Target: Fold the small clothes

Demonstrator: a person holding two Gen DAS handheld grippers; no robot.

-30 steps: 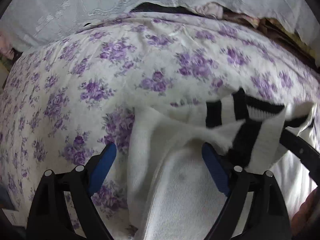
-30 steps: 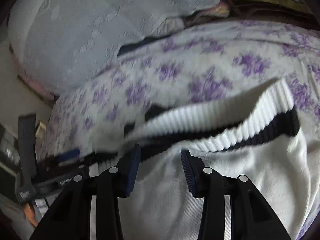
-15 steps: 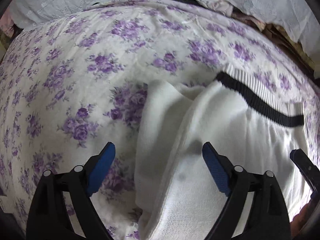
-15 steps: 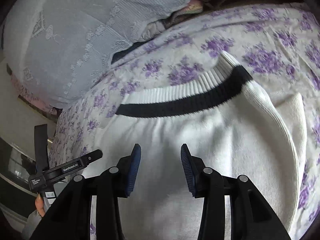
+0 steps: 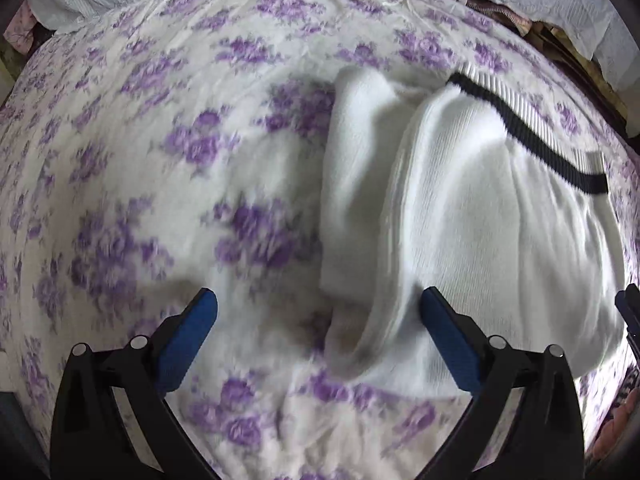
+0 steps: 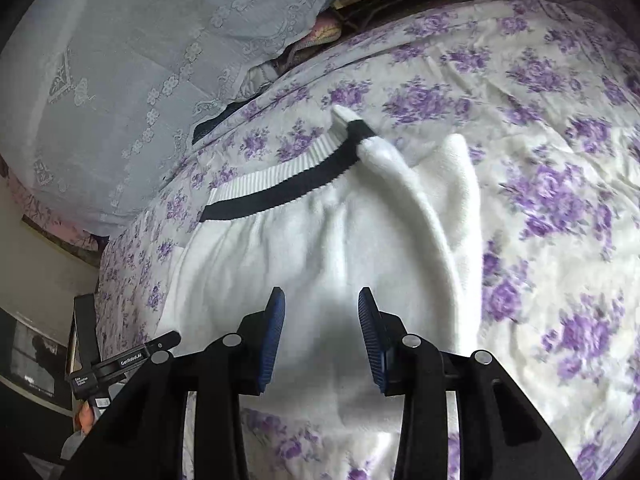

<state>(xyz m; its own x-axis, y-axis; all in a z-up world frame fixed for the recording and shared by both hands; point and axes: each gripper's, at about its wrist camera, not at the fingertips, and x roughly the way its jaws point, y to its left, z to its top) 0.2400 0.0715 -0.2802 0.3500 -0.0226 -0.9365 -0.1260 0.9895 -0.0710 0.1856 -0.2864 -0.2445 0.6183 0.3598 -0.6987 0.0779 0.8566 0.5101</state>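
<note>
One white sweater (image 5: 460, 208) with one black stripe (image 5: 532, 132) is lying folded on the purple-flowered bedspread (image 5: 140, 140). The left gripper (image 5: 318, 320) has just been opening its claw and is standing wide, pinching nothing. Only the right view is showing the lacy grey cloth (image 6: 132, 60). The right gripper (image 6: 320, 332) is hanging partly open over the sweater, holding nothing.

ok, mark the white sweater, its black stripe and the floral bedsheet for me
white sweater (image 6: 320, 248): right wrist view, on the flat body panel.
black stripe (image 6: 288, 188): right wrist view, mid-length of the ribbed hem band.
floral bedsheet (image 5: 160, 160): left wrist view, bare patch left of the sweater.
</note>
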